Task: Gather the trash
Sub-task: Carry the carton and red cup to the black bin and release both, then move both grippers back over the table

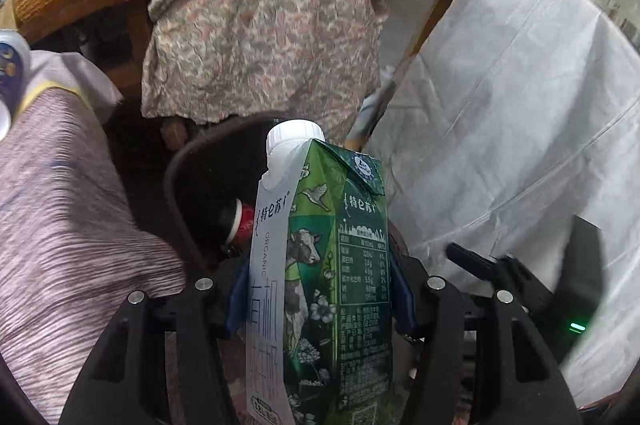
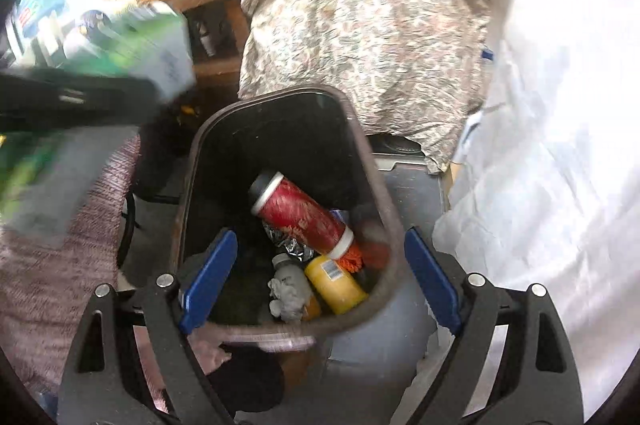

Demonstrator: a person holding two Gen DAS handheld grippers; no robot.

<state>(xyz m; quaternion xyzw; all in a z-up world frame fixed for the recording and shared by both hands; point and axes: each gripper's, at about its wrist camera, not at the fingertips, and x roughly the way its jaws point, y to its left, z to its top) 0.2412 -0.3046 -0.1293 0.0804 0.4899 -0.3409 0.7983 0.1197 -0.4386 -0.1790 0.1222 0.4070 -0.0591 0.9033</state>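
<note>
- While our left gripper pinches the green and white milk carton between its blue pads, the carton stands upright with its white cap on top, held above the near edge of the dark trash bin.
- From the right wrist view we see that same carton as a blurred green and white shape at upper left, off to the side of the bin.
- Our right gripper is spread wide over the bin and holds nothing.
- Inside the bin lie a red bottle, a yellow bottle, a crumpled grey wad and a bit of foil.
- A floral cloth hangs just behind the bin, and a white sheet drapes to its right.
- A striped purple fabric lies to the left of the bin.
</note>
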